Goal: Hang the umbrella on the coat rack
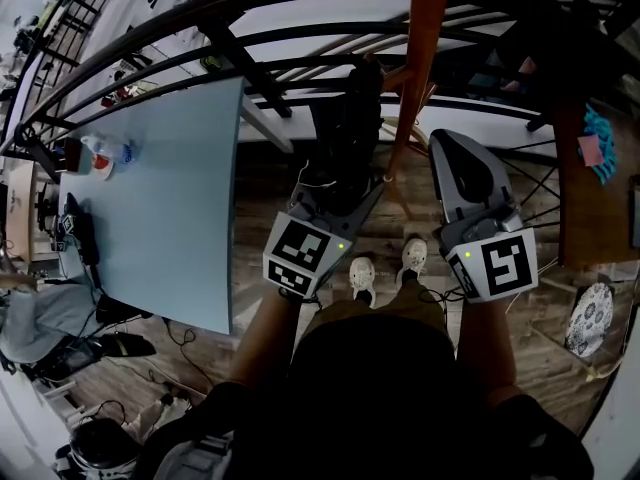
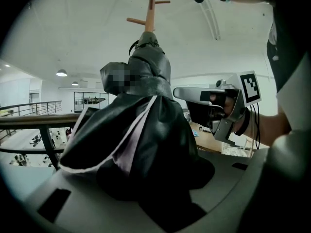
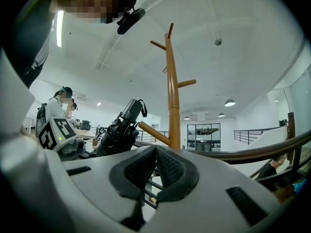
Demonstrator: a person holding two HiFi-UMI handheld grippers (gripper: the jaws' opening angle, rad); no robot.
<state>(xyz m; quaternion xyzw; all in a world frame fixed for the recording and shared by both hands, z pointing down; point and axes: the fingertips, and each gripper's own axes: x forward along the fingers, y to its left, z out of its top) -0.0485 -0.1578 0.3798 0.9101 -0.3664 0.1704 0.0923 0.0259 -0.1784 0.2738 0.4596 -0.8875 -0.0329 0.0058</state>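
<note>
Umbrella [image 2: 141,130] cloth, black with a pale edge, fills the left gripper view. The folded bundle sits between the jaws of the left hand-held gripper [image 2: 146,193], which is clamped on it. The fabric hides the pads themselves. The umbrella stands roughly upright in that grip. Its handle [image 3: 127,109] is at the top, with a wrist loop [image 3: 142,106] on its end.

In the head view the left hand-held gripper [image 1: 345,196] holds the umbrella [image 1: 345,133] just left of the orange-brown pole of the coat rack [image 1: 425,48]. From the right gripper view, a lower peg [image 3: 154,133] of the coat rack [image 3: 171,91] slopes up beside the umbrella [image 3: 116,132]. Whether the two touch cannot be told. The loop is on no peg.

The right hand-held gripper [image 1: 455,153] is on the other side of the pole, pointing the same way. In its own view the right hand-held gripper [image 3: 155,171] has its jaws together with nothing between them.

A dark railing [image 1: 300,28] curves behind the rack. The person's white shoes [image 1: 362,274] stand on a wooden floor [image 1: 270,183]. To the left a light-blue tabletop [image 1: 170,218] carries a small white, red and blue item [image 1: 102,155] near its far corner. It is too small to tell whether it is a container or what it holds.
</note>
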